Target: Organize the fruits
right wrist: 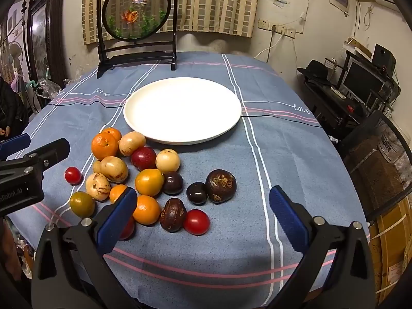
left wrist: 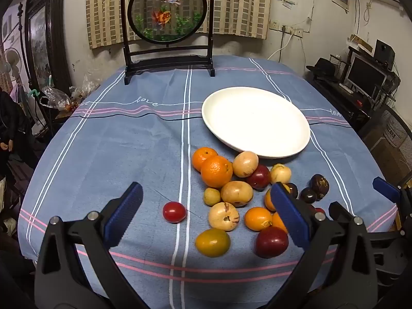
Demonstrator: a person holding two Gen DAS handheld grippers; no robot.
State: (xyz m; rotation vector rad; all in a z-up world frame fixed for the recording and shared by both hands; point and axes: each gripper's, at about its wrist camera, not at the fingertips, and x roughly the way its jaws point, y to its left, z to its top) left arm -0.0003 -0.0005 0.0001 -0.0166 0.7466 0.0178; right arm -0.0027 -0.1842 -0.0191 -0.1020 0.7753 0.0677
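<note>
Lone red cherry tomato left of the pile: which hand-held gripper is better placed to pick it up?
Left. The left hand-held gripper is open with the cherry tomato between its fingers; the right hand-held gripper faces the pile's other side.

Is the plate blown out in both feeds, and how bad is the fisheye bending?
Left wrist view: white plate overexposed, interior detail lost; tablecloth stripes bow outward. Right wrist view: plate equally washed out; corners vignetted black, fruits stay sharp.
</note>
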